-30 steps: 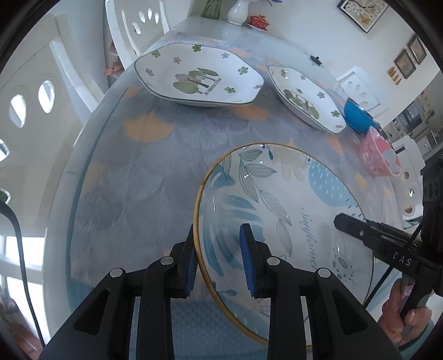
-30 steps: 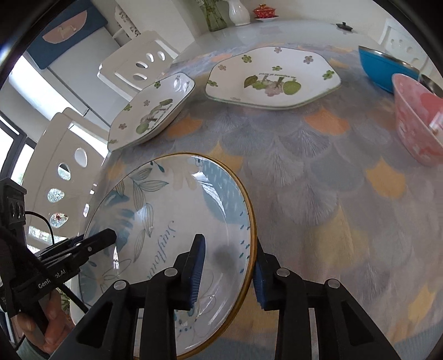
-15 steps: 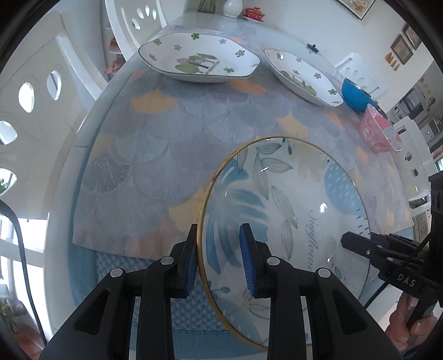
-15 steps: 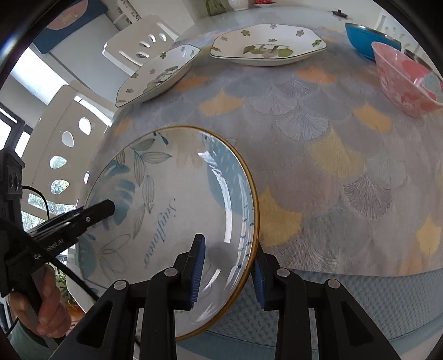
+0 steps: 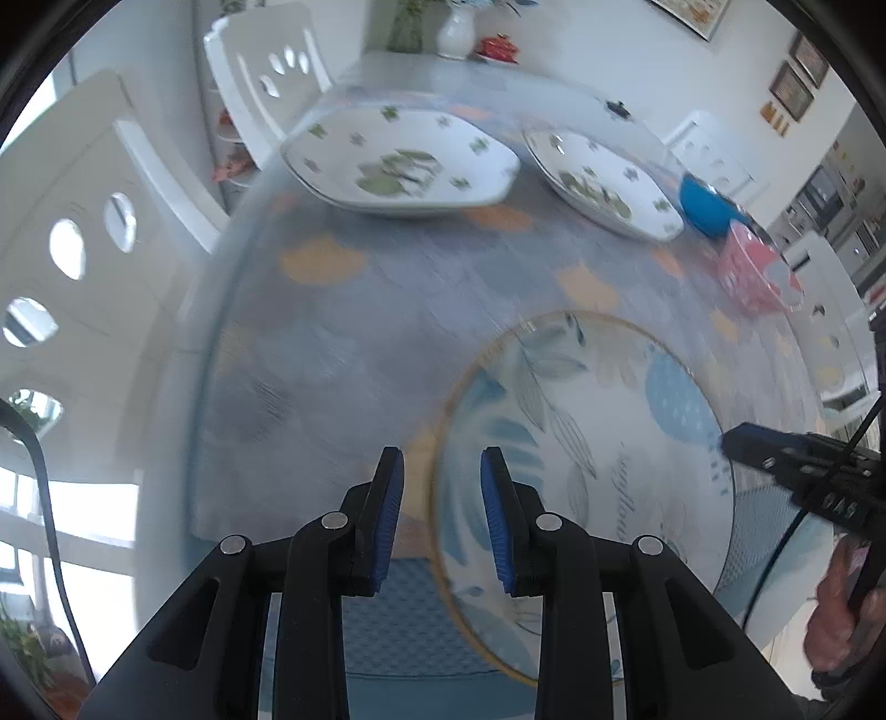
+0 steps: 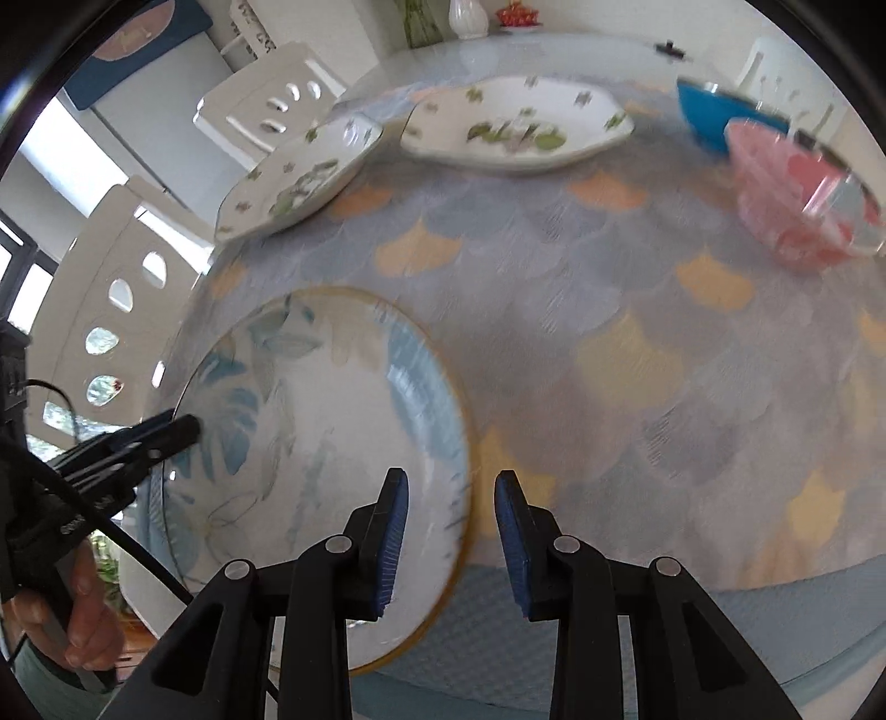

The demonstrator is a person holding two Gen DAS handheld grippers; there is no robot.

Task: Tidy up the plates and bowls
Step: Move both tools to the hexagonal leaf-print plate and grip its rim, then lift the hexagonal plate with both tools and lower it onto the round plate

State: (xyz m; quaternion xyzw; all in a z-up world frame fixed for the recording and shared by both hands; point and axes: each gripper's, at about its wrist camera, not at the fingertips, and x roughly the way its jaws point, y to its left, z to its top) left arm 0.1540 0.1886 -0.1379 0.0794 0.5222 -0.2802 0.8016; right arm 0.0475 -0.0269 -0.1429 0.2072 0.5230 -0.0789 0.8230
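Observation:
A round blue-leaf plate with a gold rim sits at the near edge of the table. My left gripper straddles its left rim, jaws apart and not pinching it. My right gripper straddles its right rim, jaws apart too. Two white floral plates lie at the far side; they also show in the right wrist view. A blue bowl and a pink bowl stand at the far right.
A scallop-patterned cloth covers the table. White chairs stand on the left and far side. A white vase and a small red dish are at the back.
Both grippers have opened wider, releasing the blue-leaf plate's rim. The plate has come down from a raised position onto the table's near edge. Both views are motion-blurred now.

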